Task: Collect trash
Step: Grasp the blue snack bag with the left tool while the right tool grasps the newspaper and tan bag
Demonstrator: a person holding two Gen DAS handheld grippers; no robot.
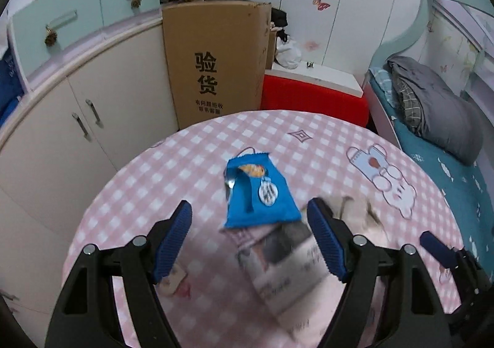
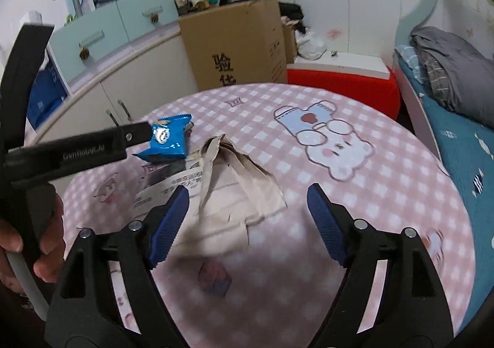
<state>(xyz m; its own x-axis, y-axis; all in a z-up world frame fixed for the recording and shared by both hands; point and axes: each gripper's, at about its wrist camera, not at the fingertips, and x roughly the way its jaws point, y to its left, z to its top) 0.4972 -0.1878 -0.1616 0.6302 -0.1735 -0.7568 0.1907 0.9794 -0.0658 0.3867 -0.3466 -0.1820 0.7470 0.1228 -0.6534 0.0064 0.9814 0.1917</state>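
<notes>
A blue snack wrapper [image 1: 259, 193] lies on the round table with a pink checked cloth [image 1: 154, 178]. My left gripper [image 1: 250, 207] hovers open just over the wrapper's near end, pads clear of it. A printed paper sheet [image 1: 287, 258] lies under it. Right of that sits a crumpled beige paper bag [image 2: 234, 190], and my right gripper [image 2: 247, 193] hangs open above it without touching it. The right wrist view also holds the blue wrapper [image 2: 168, 141] and the printed sheet [image 2: 173, 184] to the left. One right fingertip [image 1: 435, 246] shows in the left wrist view.
Behind the table stand a tall cardboard box [image 1: 216, 60] and a red box with a white lid [image 1: 311, 94]. White cabinets [image 1: 77, 119] curve along the left. A bed with grey bedding [image 1: 432, 107] is on the right. A person's hand [image 2: 46, 240] holds the left gripper's handle.
</notes>
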